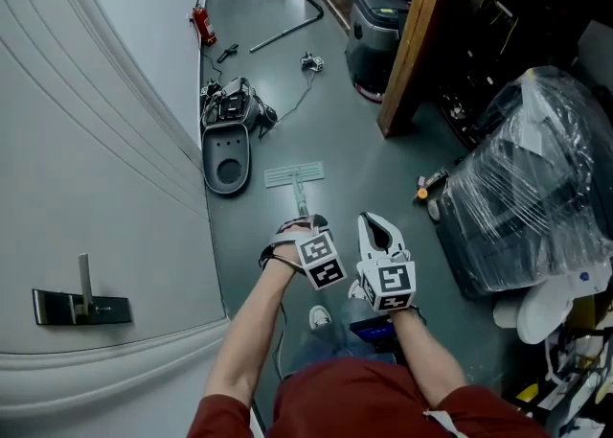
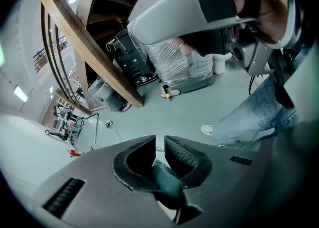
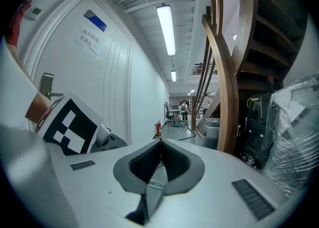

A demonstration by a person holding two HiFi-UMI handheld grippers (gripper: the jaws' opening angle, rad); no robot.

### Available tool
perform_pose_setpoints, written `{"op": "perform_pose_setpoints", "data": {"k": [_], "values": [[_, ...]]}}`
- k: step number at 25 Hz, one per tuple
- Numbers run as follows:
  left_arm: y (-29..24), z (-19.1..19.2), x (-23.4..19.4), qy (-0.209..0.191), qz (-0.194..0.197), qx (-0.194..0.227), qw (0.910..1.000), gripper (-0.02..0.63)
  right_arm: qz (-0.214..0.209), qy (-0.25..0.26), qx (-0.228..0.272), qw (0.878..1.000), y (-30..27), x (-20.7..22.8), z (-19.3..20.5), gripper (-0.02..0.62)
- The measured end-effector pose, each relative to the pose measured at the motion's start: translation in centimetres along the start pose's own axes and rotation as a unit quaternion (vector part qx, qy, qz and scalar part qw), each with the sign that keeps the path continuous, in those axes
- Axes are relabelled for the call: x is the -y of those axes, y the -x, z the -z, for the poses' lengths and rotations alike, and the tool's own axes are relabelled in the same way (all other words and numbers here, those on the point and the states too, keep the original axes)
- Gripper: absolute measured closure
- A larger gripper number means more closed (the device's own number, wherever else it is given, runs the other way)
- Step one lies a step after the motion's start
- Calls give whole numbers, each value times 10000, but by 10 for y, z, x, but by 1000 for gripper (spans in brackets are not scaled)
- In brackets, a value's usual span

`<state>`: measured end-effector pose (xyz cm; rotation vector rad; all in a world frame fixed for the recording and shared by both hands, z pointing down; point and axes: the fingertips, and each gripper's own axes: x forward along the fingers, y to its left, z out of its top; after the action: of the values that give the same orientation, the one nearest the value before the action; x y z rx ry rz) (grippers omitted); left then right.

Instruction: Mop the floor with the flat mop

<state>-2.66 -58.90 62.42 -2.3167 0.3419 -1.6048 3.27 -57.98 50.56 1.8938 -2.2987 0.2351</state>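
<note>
The left gripper point(image 2: 158, 147) clamps its jaws on the mop handle point(image 2: 164, 179), and the mop head point(image 1: 294, 175) lies flat on the floor point(image 1: 374, 163). The right gripper point(image 3: 160, 144) has its jaws pressed together, holding nothing.

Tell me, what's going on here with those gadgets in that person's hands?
A person is mopping the grey floor with hand-held tongs. The left tongs are clamped on the flat mop's green handle, with the mop head lying flat on the floor ahead. The right tongs are shut on nothing, beside the left.
</note>
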Motion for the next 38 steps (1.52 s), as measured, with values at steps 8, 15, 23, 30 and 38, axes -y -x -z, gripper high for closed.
{"op": "perform_pose_setpoints", "data": {"k": [8,15,23,30,38], "values": [[12,-21,44,192,-33,-68,9998,543,-267,-3,152,9995,44,3,3,578],[24,-42,82,274,-29,-198,9994,543,-367,-80,104,9992,91,18,17,578],[34,-62,131,357,-48,-275,9990,541,-532,-19,167,9984,136,29,20,577],[49,-74,184,407,-65,-329,9986,540,-625,-2,163,9979,194,31,31,578],[69,-78,230,380,-17,-334,9987,540,-515,0,102,9986,239,24,51,578]]}}
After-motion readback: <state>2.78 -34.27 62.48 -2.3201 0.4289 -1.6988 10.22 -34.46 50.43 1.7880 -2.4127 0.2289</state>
